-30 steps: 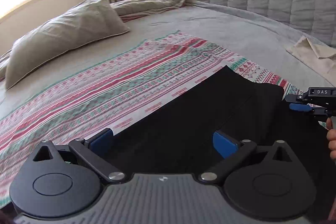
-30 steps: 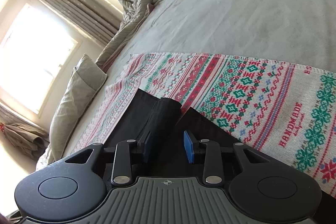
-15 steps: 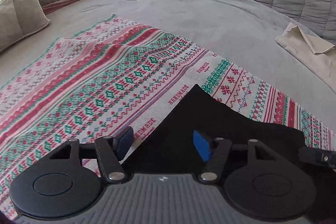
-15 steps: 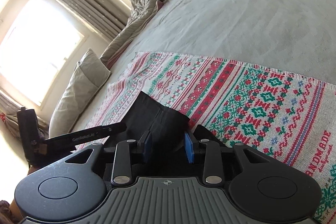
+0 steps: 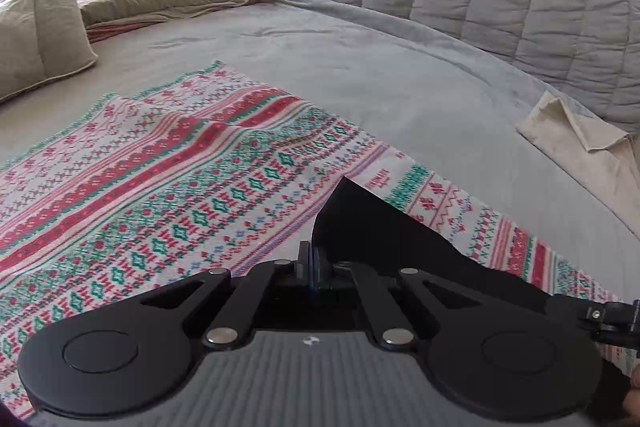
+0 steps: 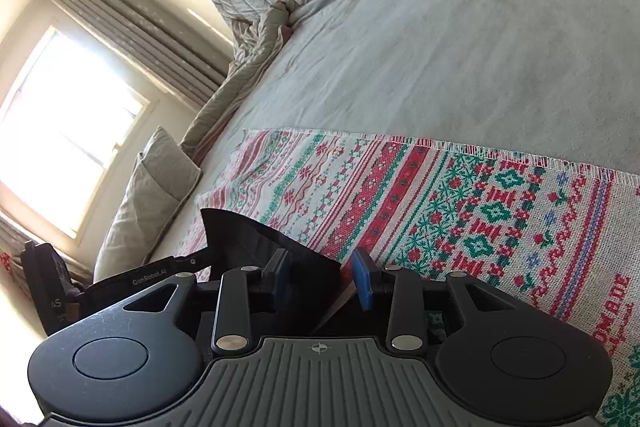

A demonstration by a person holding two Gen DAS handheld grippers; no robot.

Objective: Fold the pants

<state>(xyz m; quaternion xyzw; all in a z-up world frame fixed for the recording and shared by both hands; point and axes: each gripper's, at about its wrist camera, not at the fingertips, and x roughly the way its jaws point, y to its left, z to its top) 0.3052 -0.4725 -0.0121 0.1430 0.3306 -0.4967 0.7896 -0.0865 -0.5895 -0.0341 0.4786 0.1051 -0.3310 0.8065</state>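
Black fabric pants point(image 5: 404, 247) on red-green patterned woven cloth point(image 5: 168, 195) over grey bed point(image 5: 360, 67); window point(image 6: 60, 131) at 10 o'clock. Left gripper point(image 5: 313, 267) fingers clamped on pants; right gripper point(image 6: 322, 273) fingers apart around pants fold.

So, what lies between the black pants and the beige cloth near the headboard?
In the left wrist view, first the patterned blanket, then bare grey bedspread, lie between the black pants and the beige cloth. Nothing else lies there.

daylight, bright | window point(image 6: 68, 151) at 9 o'clock blown out | fisheye bends edges | focus sharp, corners vignetted
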